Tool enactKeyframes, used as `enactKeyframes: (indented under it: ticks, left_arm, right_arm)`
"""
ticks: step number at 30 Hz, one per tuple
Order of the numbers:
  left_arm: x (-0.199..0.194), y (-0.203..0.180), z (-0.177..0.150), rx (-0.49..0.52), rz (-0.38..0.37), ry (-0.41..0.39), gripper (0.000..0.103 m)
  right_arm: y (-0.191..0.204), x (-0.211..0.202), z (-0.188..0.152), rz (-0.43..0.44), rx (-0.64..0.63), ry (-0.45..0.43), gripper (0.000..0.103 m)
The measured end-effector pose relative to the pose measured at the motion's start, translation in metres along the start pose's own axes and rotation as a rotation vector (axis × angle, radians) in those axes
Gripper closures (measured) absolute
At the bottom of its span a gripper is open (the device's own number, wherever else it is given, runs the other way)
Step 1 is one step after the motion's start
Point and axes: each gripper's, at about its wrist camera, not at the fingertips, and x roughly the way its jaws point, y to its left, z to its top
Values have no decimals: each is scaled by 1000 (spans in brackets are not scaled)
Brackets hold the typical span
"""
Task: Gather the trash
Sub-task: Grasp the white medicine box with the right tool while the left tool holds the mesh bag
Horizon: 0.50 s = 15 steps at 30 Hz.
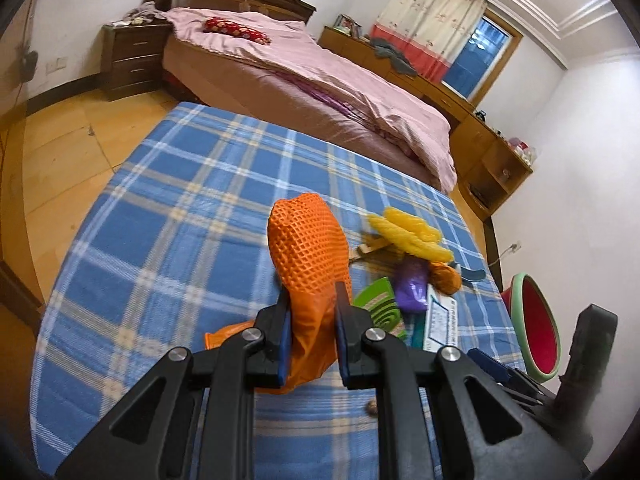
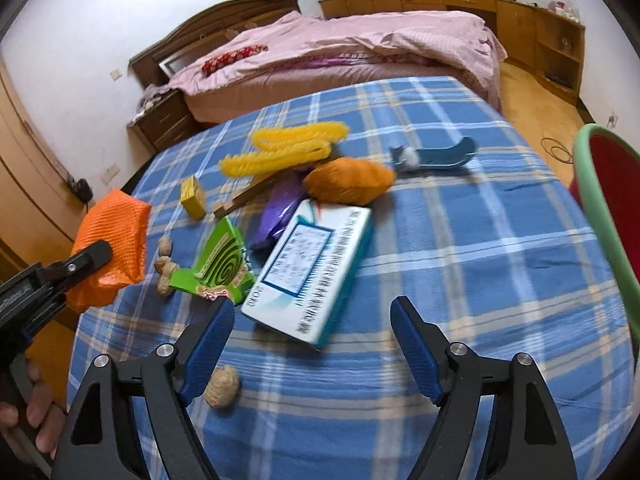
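The orange foam net (image 1: 306, 264) is pinched between the fingers of the left gripper (image 1: 311, 322) and held clear above the tabletop (image 1: 168, 208) — one piece of trash in hand, not yet dropped into the red bin (image 2: 612, 184) with the green rim at three o'clock. The right gripper (image 2: 310, 354) hovers with its fingers spread wide and nothing between them.

Most of the work is judged to be left. In the right wrist view the pile lies at twelve o'clock of the open fingers: a white and teal box (image 2: 310, 264) nearest, a green coil box (image 2: 218, 262) at eleven o'clock touching it, a purple wrapper (image 2: 278, 210) partly under the box, an orange pouch (image 2: 350, 180), a yellow foam net (image 2: 286, 146), a small yellow box (image 2: 193, 198) and wooden sticks (image 2: 242, 198). Walnuts (image 2: 166, 266) are scattered beside the green box, and one more (image 2: 222, 386) sits just by the right gripper's left finger. A blue toy (image 2: 434, 156) lies apart at one o'clock — whether it counts as trash cannot be told. The overlapping items may hinder a clean grasp
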Motion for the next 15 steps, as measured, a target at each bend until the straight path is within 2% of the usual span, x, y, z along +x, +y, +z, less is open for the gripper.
enactKeyframes:
  ticks: [5, 15]
  left_arm:
    - [-2, 14, -4, -22, -1, 0, 86]
    - [-4, 20, -8, -34, -22, -5, 86]
  right_arm:
    - [6, 11, 1, -97, -24, -33, 21]
    - [-8, 10, 4, -117, 44, -65, 21]
